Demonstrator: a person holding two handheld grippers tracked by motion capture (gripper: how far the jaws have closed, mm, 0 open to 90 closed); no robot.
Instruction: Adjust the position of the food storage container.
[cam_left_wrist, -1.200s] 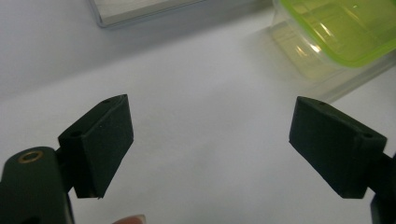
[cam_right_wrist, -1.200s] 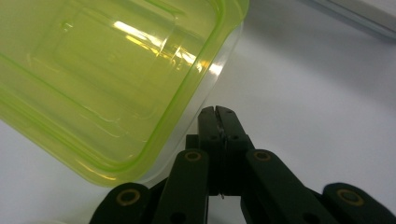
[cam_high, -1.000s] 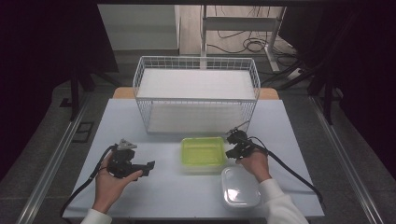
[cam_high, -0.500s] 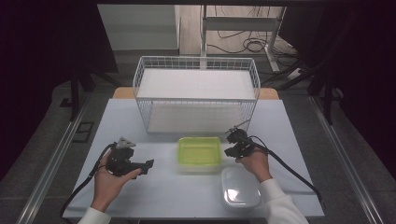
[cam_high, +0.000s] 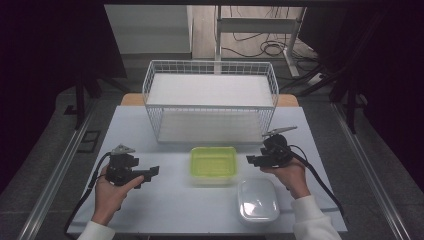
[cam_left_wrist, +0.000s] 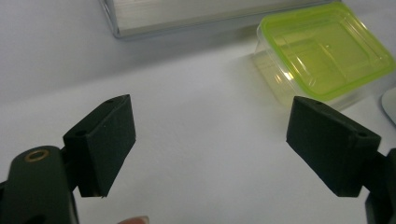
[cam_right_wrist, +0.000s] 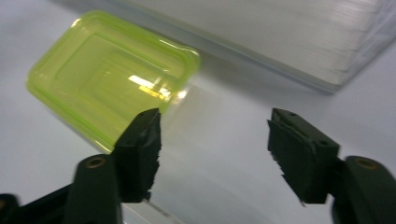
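Note:
A lime-green lidded plastic container sits on the white table in front of the wire basket. My right gripper is just to its right, open and empty, with a small gap between its jaws and the box. In the right gripper view the container lies beyond the left jaw and my gripper holds nothing. My left gripper rests at the table's left, open, pointing toward the container. Between its wide jaws my left gripper frames bare table.
A white wire basket with a white liner stands at the back centre. A clear lidded container sits near the front edge, below my right hand. Cables trail from both grippers toward the person.
My right gripper has drawn back to the right, away from the green container, which shifted slightly left. The left gripper drifted a little left.

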